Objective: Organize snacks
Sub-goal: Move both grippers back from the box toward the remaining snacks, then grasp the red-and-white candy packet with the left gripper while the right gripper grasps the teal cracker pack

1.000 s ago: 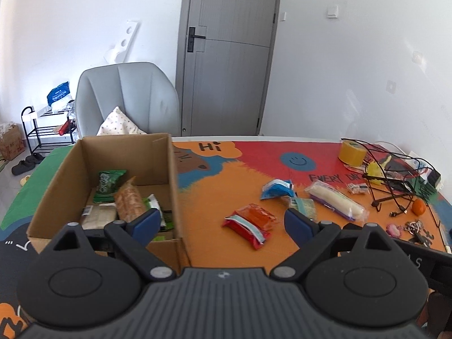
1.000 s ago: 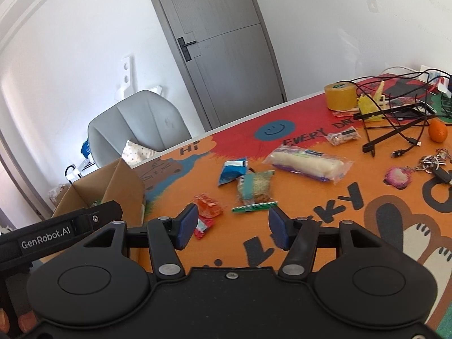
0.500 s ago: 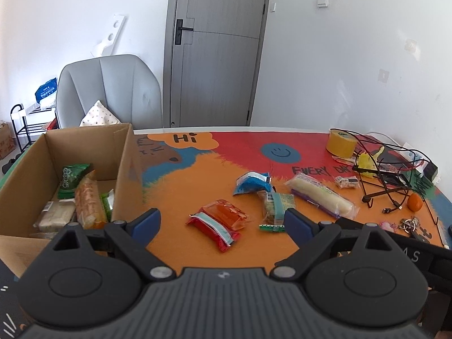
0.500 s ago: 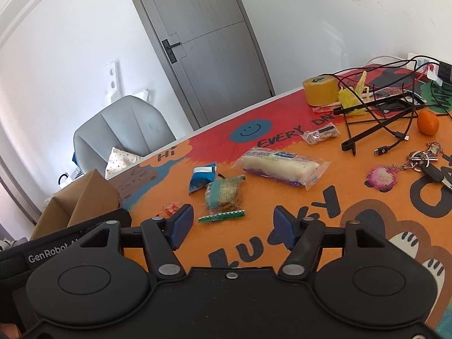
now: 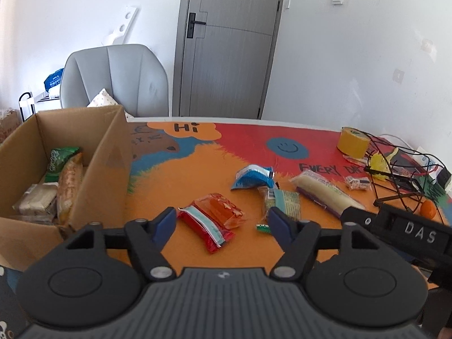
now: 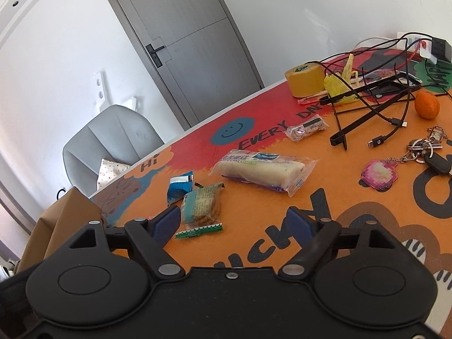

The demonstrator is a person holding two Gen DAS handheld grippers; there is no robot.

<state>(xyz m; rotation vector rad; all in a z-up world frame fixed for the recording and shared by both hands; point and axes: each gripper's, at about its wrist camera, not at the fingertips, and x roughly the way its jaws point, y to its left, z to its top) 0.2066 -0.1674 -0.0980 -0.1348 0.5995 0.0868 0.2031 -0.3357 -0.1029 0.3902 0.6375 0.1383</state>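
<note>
Left view: the left gripper [image 5: 221, 221] is spread wide, holding nothing, above the red snack [image 5: 205, 228]. The box [image 5: 99, 175] wall stands close on its left.

Right view: the right gripper [image 6: 236, 224] is spread wide over bare mat [image 6: 325, 186], beside the green snack [image 6: 199, 207].

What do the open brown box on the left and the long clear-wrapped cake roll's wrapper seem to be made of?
The open brown box looks like corrugated cardboard: matte tan walls, folded flaps, raw edges. The long cake roll's wrapper looks like thin glossy plastic film: it is see-through, shows highlights and has crimped, sealed ends. The pale roll inside cannot be judged further.
</note>
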